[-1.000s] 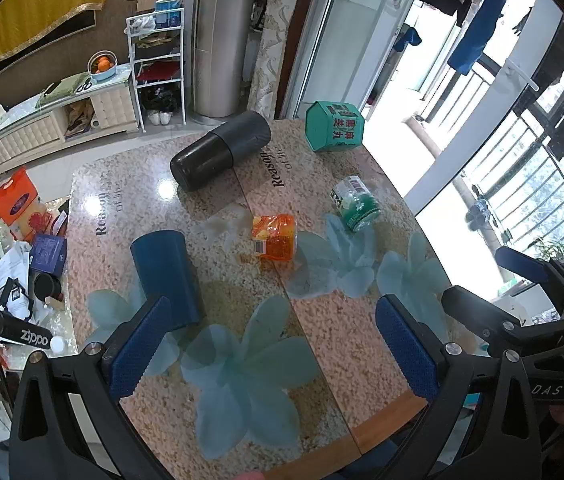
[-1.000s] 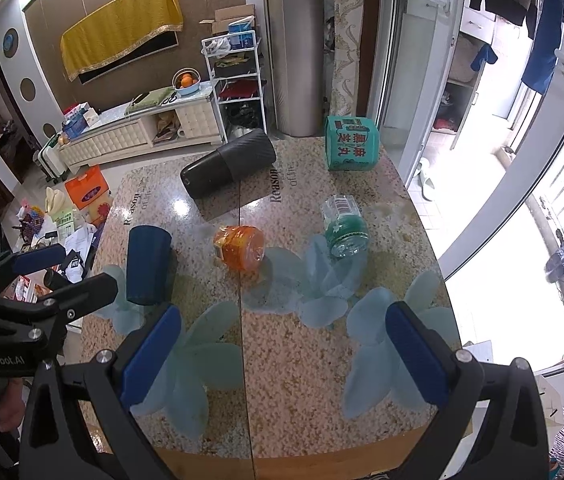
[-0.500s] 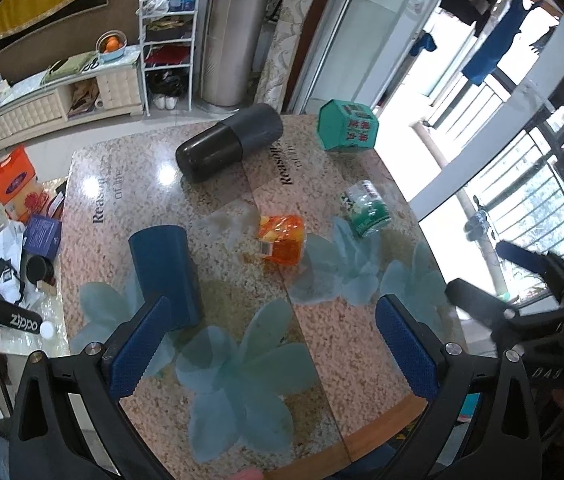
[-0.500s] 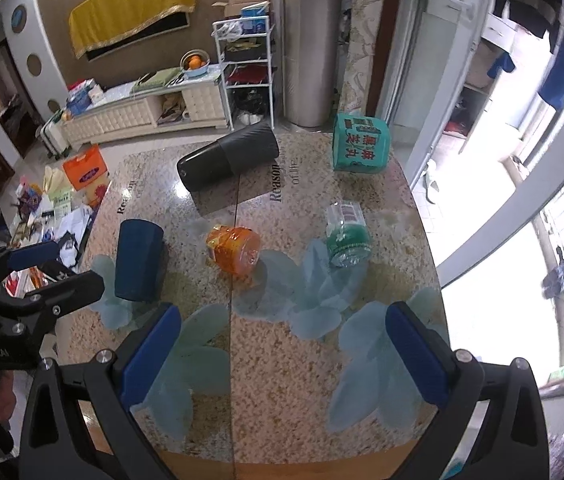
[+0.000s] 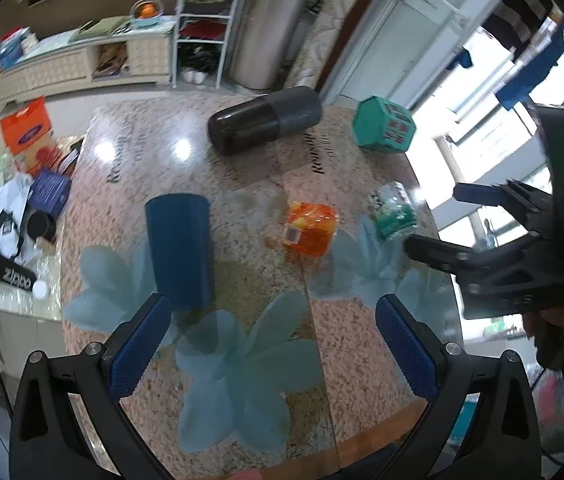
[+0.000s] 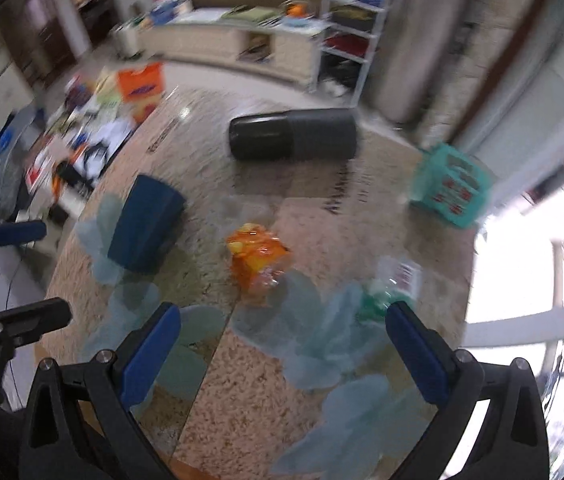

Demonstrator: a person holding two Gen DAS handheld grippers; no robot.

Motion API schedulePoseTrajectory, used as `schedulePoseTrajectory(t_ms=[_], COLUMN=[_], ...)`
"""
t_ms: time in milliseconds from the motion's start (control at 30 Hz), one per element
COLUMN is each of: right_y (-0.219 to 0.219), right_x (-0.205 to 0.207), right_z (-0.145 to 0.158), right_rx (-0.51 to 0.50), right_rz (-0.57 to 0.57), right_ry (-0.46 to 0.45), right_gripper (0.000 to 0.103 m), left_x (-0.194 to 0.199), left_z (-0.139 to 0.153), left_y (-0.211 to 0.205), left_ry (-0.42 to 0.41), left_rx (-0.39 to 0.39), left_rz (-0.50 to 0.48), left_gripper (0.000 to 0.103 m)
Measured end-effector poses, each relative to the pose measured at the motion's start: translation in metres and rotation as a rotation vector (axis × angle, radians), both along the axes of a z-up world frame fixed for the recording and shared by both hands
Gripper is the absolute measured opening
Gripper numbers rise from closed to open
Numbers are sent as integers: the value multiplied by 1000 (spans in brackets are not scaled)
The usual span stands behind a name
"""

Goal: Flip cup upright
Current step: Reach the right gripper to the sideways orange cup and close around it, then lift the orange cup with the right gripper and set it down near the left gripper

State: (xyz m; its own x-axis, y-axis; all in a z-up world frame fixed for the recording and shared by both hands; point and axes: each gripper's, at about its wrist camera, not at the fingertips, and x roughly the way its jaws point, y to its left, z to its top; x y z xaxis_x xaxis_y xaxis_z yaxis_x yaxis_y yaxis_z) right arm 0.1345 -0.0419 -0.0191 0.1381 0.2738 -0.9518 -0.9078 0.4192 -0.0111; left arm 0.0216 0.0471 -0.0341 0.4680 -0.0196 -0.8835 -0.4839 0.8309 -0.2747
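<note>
A dark blue cup [image 5: 180, 250] lies on its side on the left part of the granite table [image 5: 242, 184]; it also shows in the right wrist view [image 6: 144, 228]. My left gripper [image 5: 274, 344] is open and empty, its left finger just below the cup's near end. My right gripper [image 6: 282, 352] is open and empty above the table's near middle, well right of the cup. The right gripper also shows at the right edge of the left wrist view [image 5: 494, 248].
A large black cylinder [image 5: 264, 120] lies at the back. A teal box [image 5: 384, 124] stands back right. An orange packet [image 5: 310, 230] and a green-white bottle [image 5: 394, 212] lie mid-table. Cluttered floor [image 5: 10, 184] lies left of the table.
Both grippers have moved lower and closer to the table. The right gripper has swung left and its view is now blurred. The cup has not moved.
</note>
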Motion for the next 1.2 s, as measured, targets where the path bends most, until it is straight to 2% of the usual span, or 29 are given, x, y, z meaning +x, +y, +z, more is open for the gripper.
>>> schedulePoseTrajectory(t_ms=[200,367,533,733,900,967,1200], right_y=[45,72,92,105,112,114,118], right_x=[-2,-2,0,7,19,23,37], right_z=[-42,-82,-117,-140,-153,-158,-152], right_rx=[-120,-242,-321,-373,-415,-433,-383], right_rz=[200,348,426,475,479,476,439], right_ry=[67,76,88,99,131,137,155], right_gripper=[103,103,103,102,75,68,66], left_x=[-10,-15,-17,-23,-31,-33,-38], left_z=[-13,-21,-24,-29,-35,-37,-36], left_y=[11,17,21,28,34,35,36], left_ry=[18,27,27,41,44,43,33], left_rx=[-20,-36,-34,-30,-53,-57,-63], left_rz=[92,136,162,185,221,226,220], left_gripper=[103,103,103,103,103,103,103])
